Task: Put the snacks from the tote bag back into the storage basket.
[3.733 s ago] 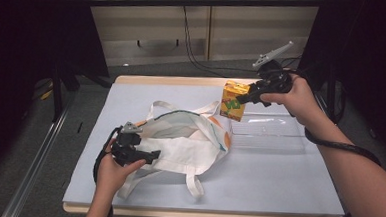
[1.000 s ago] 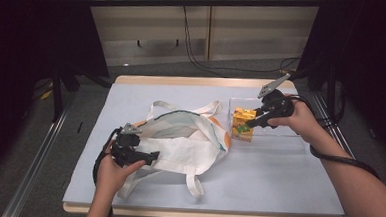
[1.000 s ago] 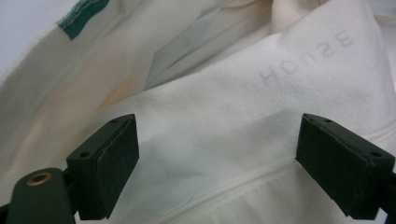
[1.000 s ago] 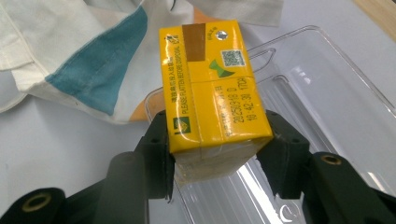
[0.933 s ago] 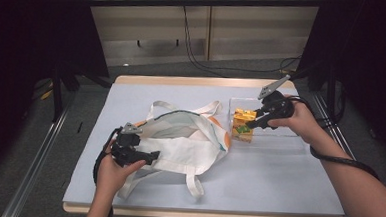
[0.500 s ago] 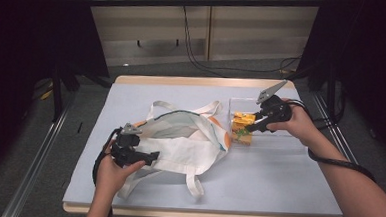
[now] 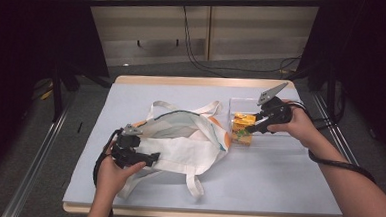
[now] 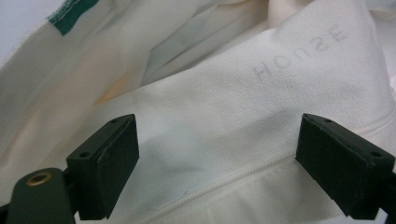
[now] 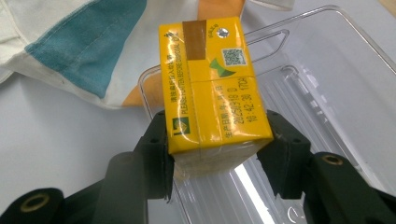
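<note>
Lowered since earlier, the yellow carton [image 9: 212, 88] was pinched by the right gripper [image 9: 215, 154] inside the clear tray [image 9: 336, 88]. Left gripper [image 8: 217, 165] jaws were spread over the tote bag [image 7: 184, 143], just beside the tray.

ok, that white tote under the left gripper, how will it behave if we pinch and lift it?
The tote bag lies flat and creased on the table, so it is probably floppy and will sag. It looks like thin woven cloth, likely light. The left gripper, jaws open over a seamed fold, may lift just one layer, and the loose straps could trail.
</note>
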Tool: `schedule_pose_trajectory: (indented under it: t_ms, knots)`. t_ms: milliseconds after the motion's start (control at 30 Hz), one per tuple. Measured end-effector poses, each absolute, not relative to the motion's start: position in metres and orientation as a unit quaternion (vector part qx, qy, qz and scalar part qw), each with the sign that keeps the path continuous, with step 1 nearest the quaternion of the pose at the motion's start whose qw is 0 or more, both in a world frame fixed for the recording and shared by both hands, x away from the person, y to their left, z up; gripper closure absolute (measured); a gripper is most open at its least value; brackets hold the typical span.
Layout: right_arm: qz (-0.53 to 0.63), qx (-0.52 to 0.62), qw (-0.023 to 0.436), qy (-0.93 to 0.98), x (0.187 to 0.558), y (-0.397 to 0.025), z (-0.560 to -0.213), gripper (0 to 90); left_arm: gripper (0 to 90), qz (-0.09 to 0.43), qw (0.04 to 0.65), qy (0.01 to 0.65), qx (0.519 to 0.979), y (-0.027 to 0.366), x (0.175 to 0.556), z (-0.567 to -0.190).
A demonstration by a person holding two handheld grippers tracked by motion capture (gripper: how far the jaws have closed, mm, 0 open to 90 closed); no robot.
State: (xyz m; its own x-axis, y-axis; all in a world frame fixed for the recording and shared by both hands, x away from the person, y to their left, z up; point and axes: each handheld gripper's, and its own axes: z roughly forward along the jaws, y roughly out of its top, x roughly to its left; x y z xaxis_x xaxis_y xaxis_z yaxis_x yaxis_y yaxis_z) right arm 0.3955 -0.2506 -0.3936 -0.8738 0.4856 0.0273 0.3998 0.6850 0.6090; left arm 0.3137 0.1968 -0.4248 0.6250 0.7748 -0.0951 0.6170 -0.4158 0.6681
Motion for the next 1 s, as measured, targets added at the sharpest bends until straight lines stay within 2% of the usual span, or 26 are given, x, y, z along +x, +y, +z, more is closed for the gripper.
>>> schedule_pose_trajectory:
  t_ms: [167, 267, 333, 400, 633, 1000]
  knots:
    - [0.320, 0.241, 0.070, 0.914, 0.395, -0.251, -0.395, 49.3, 13.2, 0.115, 0.343, 0.416, 0.834, 0.196, 0.314, -0.425]
    - [0.313, 0.248, 0.068, 0.914, 0.395, -0.248, -0.396, 38.8, 13.2, 0.115, 0.344, 0.419, 0.832, 0.197, 0.314, -0.425]
    - [0.317, 0.249, 0.067, 0.913, 0.396, -0.246, -0.397, 39.1, 13.2, 0.116, 0.343, 0.417, 0.834, 0.197, 0.314, -0.425]
    - [0.316, 0.251, 0.067, 0.912, 0.397, -0.243, -0.397, 34.6, 13.2, 0.115, 0.343, 0.416, 0.834, 0.198, 0.315, -0.425]
    - [0.329, 0.248, 0.062, 0.909, 0.399, -0.236, -0.397, 33.0, 13.2, 0.114, 0.339, 0.418, 0.835, 0.198, 0.315, -0.425]
    - [0.344, 0.269, 0.048, 0.898, 0.398, -0.231, -0.388, 20.3, 13.2, 0.114, 0.338, 0.416, 0.836, 0.197, 0.315, -0.425]
